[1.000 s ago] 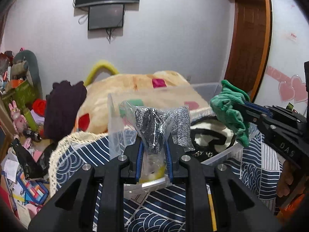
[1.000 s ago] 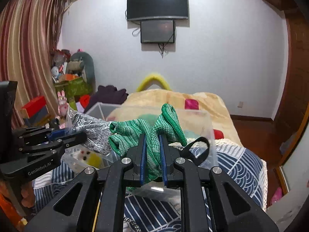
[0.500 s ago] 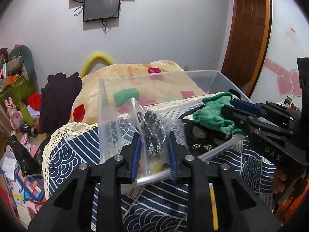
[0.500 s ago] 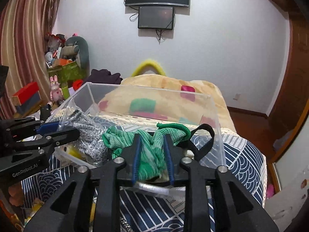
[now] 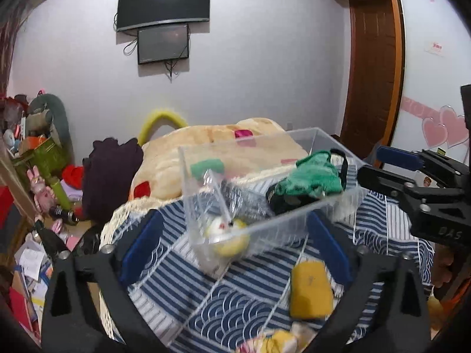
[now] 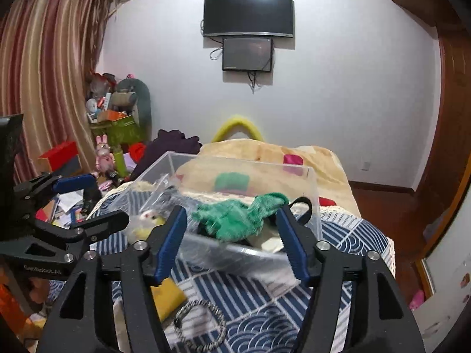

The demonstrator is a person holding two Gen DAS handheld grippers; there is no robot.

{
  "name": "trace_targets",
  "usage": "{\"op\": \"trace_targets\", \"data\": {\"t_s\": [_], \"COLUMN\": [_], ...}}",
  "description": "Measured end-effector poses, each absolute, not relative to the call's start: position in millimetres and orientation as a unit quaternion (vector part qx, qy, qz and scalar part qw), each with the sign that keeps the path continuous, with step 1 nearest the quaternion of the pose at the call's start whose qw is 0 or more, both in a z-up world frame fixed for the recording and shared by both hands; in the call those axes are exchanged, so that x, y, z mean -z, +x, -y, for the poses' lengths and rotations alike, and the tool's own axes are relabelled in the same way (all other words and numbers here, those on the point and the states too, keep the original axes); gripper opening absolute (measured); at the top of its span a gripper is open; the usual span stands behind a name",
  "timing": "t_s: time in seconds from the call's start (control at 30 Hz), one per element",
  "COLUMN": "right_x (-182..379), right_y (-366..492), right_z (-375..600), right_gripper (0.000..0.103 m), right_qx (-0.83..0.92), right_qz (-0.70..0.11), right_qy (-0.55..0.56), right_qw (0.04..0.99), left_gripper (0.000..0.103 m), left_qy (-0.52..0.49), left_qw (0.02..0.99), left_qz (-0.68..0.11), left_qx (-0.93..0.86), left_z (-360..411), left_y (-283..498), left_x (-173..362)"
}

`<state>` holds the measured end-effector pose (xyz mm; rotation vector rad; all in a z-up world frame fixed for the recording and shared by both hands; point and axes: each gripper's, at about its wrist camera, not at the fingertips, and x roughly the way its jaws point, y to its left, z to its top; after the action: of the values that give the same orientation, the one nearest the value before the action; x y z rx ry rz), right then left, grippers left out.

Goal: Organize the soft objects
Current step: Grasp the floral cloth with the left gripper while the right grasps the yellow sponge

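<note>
Blue-patterned bed (image 5: 235, 300) carries clear bin (image 5: 294, 214); green cloth (image 6: 235, 217) lies inside. Left gripper (image 5: 235, 253) and right gripper (image 6: 232, 241): fingers spread, released, grasping nothing.

One clear plastic bin (image 5: 332, 203) is sitting on the patterned bedspread (image 5: 223, 300). Inside it, one green knitted cloth (image 5: 315, 178) and one clear bag (image 5: 223, 203) are lying. One yellow pouch (image 5: 309, 291) is resting near the bedspread's near edge, one beaded loop (image 6: 200, 326) lying beside it. Two screens (image 6: 248, 14) are hanging on the wall.
</note>
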<state>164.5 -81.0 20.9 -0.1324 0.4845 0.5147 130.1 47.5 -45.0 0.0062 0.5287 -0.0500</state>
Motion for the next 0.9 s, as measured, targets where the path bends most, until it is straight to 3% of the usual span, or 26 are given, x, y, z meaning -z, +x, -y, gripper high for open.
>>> {"op": "trace_targets", "data": {"t_s": [0.57, 0.77, 0.8, 0.87, 0.9], "right_x": [38, 52, 55, 59, 61], "right_y": [145, 147, 147, 149, 150], "right_z": [51, 38, 36, 34, 33], "right_gripper": [0.062, 0.062, 0.062, 0.062, 0.062], "right_qx": [-0.286, -0.297, -0.299, -0.304, -0.306], "right_qz": [-0.319, -0.345, -0.351, -0.362, -0.366], "right_qy": [-0.096, -0.099, -0.096, -0.092, -0.089], "right_qw": [0.898, 0.885, 0.882, 0.876, 0.874], "left_gripper": [0.1, 0.1, 0.098, 0.08, 0.079], "left_qy": [0.011, 0.006, 0.002, -0.009, -0.01], "left_qw": [0.932, 0.931, 0.931, 0.928, 0.927], "left_qz": [-0.362, -0.364, -0.365, -0.372, -0.372], "left_qx": [-0.011, 0.004, 0.01, 0.032, 0.038], "left_z": [-75, -76, -76, -74, -73], "left_y": [82, 68, 67, 66, 65], "left_x": [128, 145, 148, 154, 155]}}
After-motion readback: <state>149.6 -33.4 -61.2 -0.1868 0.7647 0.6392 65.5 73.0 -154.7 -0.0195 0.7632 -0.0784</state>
